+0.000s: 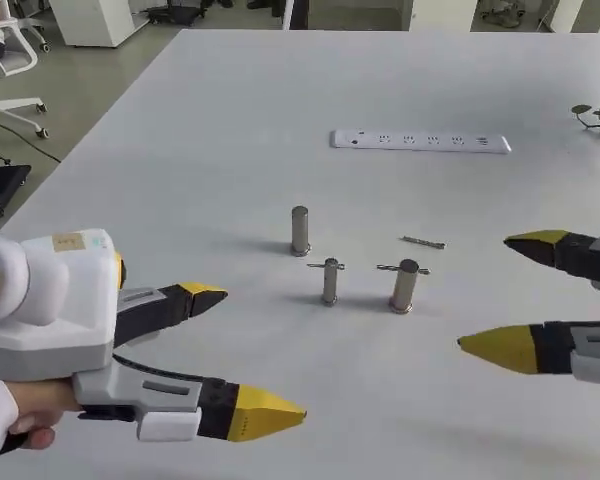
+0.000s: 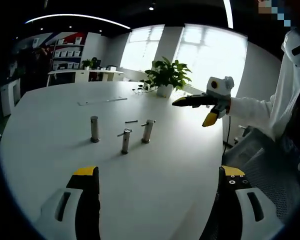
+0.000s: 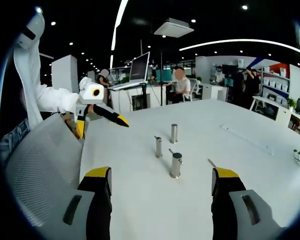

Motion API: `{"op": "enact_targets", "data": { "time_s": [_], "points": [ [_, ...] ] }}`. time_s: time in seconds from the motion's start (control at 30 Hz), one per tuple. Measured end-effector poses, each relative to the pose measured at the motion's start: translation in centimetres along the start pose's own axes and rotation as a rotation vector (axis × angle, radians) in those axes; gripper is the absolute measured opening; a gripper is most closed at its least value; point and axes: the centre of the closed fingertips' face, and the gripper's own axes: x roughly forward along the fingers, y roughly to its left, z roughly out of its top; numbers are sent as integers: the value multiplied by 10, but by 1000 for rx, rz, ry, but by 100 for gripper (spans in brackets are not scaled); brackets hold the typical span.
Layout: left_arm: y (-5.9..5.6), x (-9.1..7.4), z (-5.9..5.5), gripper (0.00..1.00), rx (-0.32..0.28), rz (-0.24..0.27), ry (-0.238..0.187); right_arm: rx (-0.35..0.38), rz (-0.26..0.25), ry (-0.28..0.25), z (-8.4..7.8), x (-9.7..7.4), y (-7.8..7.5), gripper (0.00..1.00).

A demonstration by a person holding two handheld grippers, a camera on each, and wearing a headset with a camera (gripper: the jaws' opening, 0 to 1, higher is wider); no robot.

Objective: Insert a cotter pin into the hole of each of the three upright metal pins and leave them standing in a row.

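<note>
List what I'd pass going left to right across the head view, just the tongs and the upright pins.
Left tongs, bare pin, middle pin carrying a cotter pin, right-hand pin carrying a second cotter pin, right tongs.

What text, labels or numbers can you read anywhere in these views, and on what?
No text can be read in any view.
Sticker on the left gripper: print too blurred to read.
Power strip: any marks are too small to read.
Wall panel, red and blue: no letters legible.
</note>
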Motion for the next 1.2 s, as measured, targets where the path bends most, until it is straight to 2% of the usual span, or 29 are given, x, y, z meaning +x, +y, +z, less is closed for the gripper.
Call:
{"op": "enact_targets", "data": {
  "time_s": [0.07,0.3,0.37,0.47,0.57,0.63,0.73,0.83,0.97,1.0,1.07,1.1,1.17,1.2],
  "points": [
    [0,-2,0,99,5,5,0,14,-25,27,-8,-6,1,80],
    [-1,-9,-6,99,0,18,5,85,-72,27,-22,-17,4,89],
    [-1,-10,-10,99,-6,22,13,103,-68,19,-23,-19,8,90],
    [0,-12,-15,99,-10,30,19,122,-58,30,-28,-20,13,98],
    [2,-14,-16,99,-15,39,16,117,-52,50,-32,-19,19,98],
    [7,-17,-14,99,-13,57,7,130,-49,44,-33,-19,22,98],
    [21,-21,-6,99,-46,89,-25,143,-53,45,-34,-17,23,98],
    [39,-23,4,99,-17,137,-36,146,-54,42,-34,-18,23,98],
    [66,-21,22,99,-25,199,-73,160,-41,51,-34,-17,27,98],
    [74,-19,31,99,-30,221,-106,164,-36,44,-33,-16,27,98],
    [83,-16,43,99,-44,244,-142,159,-22,46,-32,-15,28,98],
    [90,-14,49,99,-46,252,-145,144,-18,59,-34,-16,27,98],
    [99,-10,67,98,-73,260,-209,141,-14,67,-34,-16,27,98],
    [103,-8,72,97,-79,264,-225,145,-9,68,-34,-16,27,98]
  ]
}}
